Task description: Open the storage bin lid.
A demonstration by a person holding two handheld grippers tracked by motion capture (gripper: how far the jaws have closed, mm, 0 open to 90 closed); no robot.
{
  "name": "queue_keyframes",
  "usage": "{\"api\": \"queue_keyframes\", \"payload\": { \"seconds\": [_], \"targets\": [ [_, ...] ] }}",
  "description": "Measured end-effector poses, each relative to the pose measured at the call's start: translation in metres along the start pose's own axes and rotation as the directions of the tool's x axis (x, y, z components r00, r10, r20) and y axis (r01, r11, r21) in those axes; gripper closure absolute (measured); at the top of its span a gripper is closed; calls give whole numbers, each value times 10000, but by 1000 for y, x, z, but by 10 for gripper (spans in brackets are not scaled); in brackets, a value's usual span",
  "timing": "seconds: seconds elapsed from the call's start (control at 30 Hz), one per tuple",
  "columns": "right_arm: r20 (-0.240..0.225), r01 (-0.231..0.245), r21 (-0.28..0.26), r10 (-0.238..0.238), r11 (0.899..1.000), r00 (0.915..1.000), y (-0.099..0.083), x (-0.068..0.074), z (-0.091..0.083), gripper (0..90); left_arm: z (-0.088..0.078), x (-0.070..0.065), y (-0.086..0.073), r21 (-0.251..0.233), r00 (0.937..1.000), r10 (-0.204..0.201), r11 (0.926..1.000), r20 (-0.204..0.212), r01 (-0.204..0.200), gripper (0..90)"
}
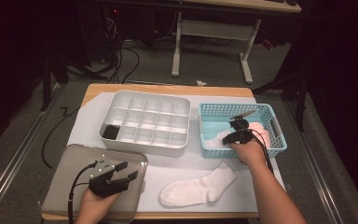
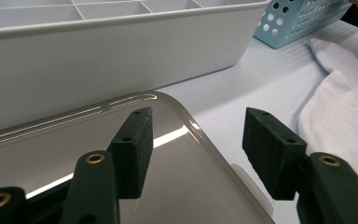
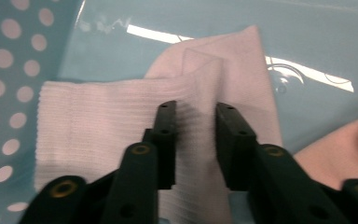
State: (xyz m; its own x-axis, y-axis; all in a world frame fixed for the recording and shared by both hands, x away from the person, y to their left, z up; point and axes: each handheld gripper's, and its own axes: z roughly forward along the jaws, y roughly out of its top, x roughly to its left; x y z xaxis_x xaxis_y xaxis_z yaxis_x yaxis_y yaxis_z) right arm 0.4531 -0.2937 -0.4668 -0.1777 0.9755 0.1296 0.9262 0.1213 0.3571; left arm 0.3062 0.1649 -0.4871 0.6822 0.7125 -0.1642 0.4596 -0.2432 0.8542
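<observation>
In the right gripper view, my right gripper [image 3: 196,126] points down into the blue basket [image 3: 9,60], its pads pinching a raised fold of a white ribbed sock [image 3: 98,112]. From above, that gripper [image 1: 233,135] sits low inside the basket [image 1: 242,109] over the sock [image 1: 214,140]. My left gripper [image 1: 127,170] rests open above a grey lid [image 1: 74,172] at the near left. In its own view the left gripper [image 2: 198,140] holds nothing over the lid's corner [image 2: 51,144].
A white compartment tray [image 1: 144,142] stands mid-table, with a black item [image 1: 110,132] in its near-left cell. A second white sock [image 1: 196,189] lies flat near the front edge. Something pink [image 1: 260,128] lies in the basket beside the right gripper.
</observation>
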Motion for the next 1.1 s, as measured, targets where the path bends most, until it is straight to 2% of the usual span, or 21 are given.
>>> {"api": "queue_keyframes", "payload": {
  "seconds": [0.07,0.27,0.33,0.37,0.4,0.43,0.47,0.5,0.53,0.57,0.6,0.63,0.67,0.7,0.77,0.83,0.87,1.0,1.03,1.07,1.1],
  "targets": [
    [19,124,-246,-123,9996,9999,0,3,-1,823,0,0,0,2,10000,18,10000,-7,-18,433],
    [42,217,-727,-214,9971,9998,-1,4,-10,828,0,0,0,-5,10000,22,10000,-22,-22,433],
    [43,205,-1285,-201,9915,9998,-4,5,-22,828,0,0,0,-7,10000,20,10000,-23,-20,433],
    [43,205,-1285,-201,9915,9998,-4,5,-22,828,0,0,0,-14,10000,22,10000,-25,-22,433],
    [133,335,-1787,-316,9833,9994,-8,6,-30,827,0,-1,0,-24,10000,18,10000,-16,-18,434],
    [133,335,-1787,-316,9833,9994,-8,6,-30,827,0,-1,0,-24,10000,18,10000,-16,-18,433],
    [273,508,-2372,-456,9701,9986,-14,9,-37,827,1,-1,0,-3,10000,29,10000,-6,-29,434],
    [273,508,-2372,-456,9701,9986,-14,9,-37,827,1,-1,0,-3,10000,29,10000,-6,-29,433],
    [270,537,-2979,-478,9531,9985,-21,10,-43,827,1,-1,0,-24,10000,11,10000,-10,-11,433],
    [270,537,-2979,-478,9531,9985,-21,10,-43,827,1,-2,0,-2,10000,26,10000,-7,-26,433],
    [565,788,-3469,-631,9346,9964,-29,13,-46,827,1,-2,0,15,10000,47,10000,-10,-47,433],
    [648,807,-3737,-608,9240,9960,-33,14,-47,827,1,-2,0,-7,10000,24,10000,-10,-24,433],
    [648,807,-3737,-608,9240,9960,-33,14,-47,827,1,-2,0,-7,10000,24,10000,-10,-24,434],
    [872,946,-4077,-644,9082,9941,-38,16,-49,827,1,-2,0,31,10000,33,10000,-2,-33,434],
    [813,899,-4575,-591,8846,9949,-43,17,-53,827,1,-2,-1,31,10000,21,10000,0,-21,434],
    [807,913,-4685,-604,8787,9949,-45,18,-55,827,2,-1,-1,21,10000,20,10000,-20,-20,434],
    [942,1106,-4819,-741,8692,9928,-48,20,-57,827,2,-1,-1,80,10000,25,10000,-12,-25,434],
    [1083,1190,-5139,-734,8495,9914,-54,21,-60,828,2,0,-1,84,10000,19,10000,-11,-19,434],
    [1083,1190,-5139,-734,8495,9914,-54,21,-60,828,2,0,-1,84,10000,15,10000,-13,-15,434],
    [1084,1190,-5273,-722,8413,9915,-55,21,-61,829,2,0,-1,84,10000,13,10000,-11,-13,434],
    [1115,1172,-5556,-659,8231,9916,-58,22,-63,830,3,0,-1,76,10000,3,10000,-19,-3,434]
  ]
}}
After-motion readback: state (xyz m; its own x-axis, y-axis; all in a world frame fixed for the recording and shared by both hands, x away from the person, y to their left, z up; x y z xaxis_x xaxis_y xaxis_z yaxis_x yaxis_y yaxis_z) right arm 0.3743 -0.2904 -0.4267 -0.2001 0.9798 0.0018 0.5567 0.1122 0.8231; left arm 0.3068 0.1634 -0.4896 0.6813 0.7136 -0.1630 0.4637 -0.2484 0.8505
